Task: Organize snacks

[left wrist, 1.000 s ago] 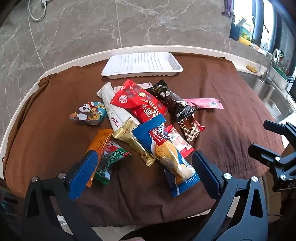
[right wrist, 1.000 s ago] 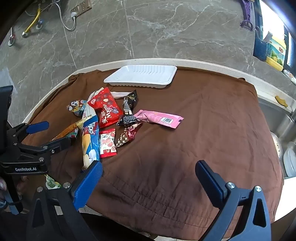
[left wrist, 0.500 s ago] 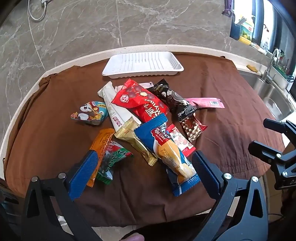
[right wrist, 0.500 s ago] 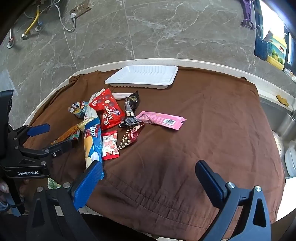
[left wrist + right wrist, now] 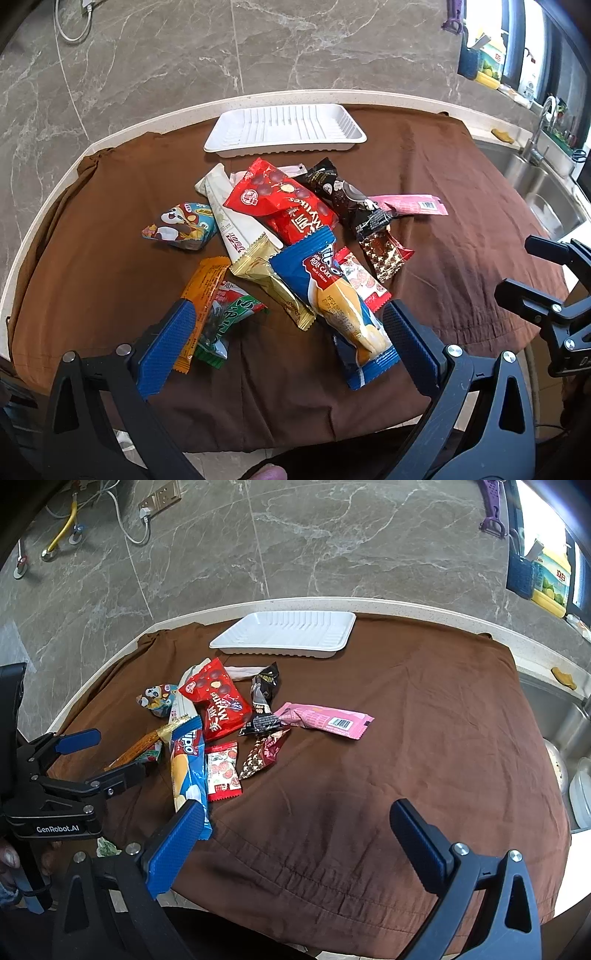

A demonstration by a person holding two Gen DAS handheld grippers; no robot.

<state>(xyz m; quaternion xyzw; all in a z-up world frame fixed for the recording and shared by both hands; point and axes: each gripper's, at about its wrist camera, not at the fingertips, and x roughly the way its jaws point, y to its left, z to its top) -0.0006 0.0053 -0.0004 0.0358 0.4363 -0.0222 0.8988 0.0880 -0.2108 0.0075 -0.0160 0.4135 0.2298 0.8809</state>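
A pile of snack packets lies on a brown cloth (image 5: pixel 461 206): a blue roll-cake pack (image 5: pixel 332 299), a red bag (image 5: pixel 284 206), a gold bar (image 5: pixel 273 284), an orange bar (image 5: pixel 203 295), a green packet (image 5: pixel 225 321), a pink packet (image 5: pixel 325 720). An empty white tray (image 5: pixel 284 129) stands behind the pile; it also shows in the right wrist view (image 5: pixel 288 633). My left gripper (image 5: pixel 291 350) is open and empty, just in front of the pile. My right gripper (image 5: pixel 295 845) is open and empty over bare cloth, right of the pile.
The counter's pale edge (image 5: pixel 44 206) curves round the cloth. A steel sink (image 5: pixel 546 192) with a tap lies to the right. A marble wall (image 5: pixel 295 535) rises behind, with a socket and cables (image 5: pixel 147 513) at upper left.
Both grippers have crept slightly forward toward the pile, so the snacks sit a little lower and nearer in both views. Nothing was grasped.
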